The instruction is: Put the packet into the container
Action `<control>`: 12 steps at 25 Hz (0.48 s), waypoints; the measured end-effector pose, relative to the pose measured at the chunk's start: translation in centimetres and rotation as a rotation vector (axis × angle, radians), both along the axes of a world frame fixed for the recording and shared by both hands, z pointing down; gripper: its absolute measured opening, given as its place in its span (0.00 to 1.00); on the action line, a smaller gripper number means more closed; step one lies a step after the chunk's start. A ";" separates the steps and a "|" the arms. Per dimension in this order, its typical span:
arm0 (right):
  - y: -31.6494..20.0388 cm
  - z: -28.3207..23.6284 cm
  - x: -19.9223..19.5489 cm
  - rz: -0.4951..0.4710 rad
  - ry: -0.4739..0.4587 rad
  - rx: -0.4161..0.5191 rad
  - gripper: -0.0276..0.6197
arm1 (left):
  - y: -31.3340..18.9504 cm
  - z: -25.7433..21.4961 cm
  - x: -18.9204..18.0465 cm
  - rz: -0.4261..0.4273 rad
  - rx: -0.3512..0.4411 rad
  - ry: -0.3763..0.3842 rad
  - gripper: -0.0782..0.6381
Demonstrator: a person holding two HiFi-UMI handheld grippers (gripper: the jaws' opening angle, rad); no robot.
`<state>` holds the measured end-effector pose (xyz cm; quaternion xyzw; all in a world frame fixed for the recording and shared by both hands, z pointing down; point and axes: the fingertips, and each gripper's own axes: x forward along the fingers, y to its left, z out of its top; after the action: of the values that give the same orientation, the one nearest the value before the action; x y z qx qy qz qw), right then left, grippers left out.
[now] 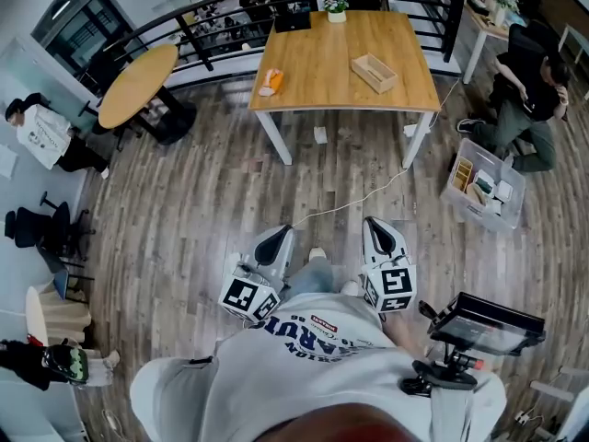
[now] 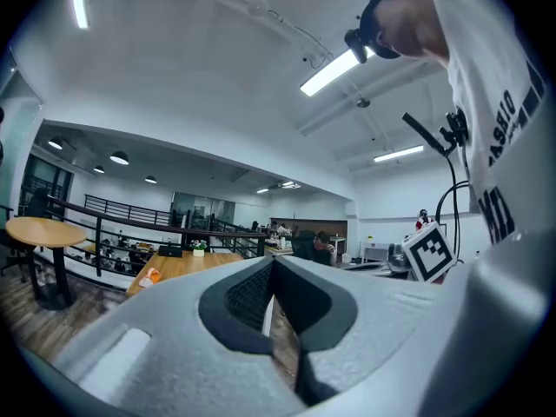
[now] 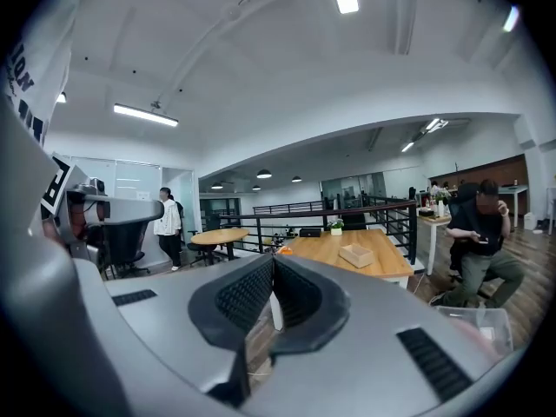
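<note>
Left tongs [image 2: 271,266] and right tongs [image 3: 271,263] point forward, seemingly closed and empty.

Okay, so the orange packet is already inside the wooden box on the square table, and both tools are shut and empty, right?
No. The head view shows the orange packet lying on the square table near its left edge, well apart from the wooden box, not inside it. The rest holds: left tool and right tool are both shut and empty.

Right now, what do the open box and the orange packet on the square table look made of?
Small open tan box: probably unfinished wood, matte, thin pale walls. Orange-and-white packet: likely plastic film, crumpled outline; too small to be sure.
</note>
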<state>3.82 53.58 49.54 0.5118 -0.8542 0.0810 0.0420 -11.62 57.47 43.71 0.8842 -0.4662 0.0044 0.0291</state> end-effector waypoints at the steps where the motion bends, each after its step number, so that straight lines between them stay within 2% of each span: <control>1: 0.1 0.1 -0.1 -0.003 -0.003 -0.003 0.06 | 0.0 0.1 0.1 -0.001 -0.001 -0.003 0.11; 12: -2.5 0.1 1.3 0.043 0.002 -0.002 0.06 | -2.7 -0.4 0.6 0.024 0.018 0.005 0.11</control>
<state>5.09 51.12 49.64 0.5299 -0.8430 0.0820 0.0416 -11.01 54.77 43.36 0.8899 -0.4557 -0.0015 0.0221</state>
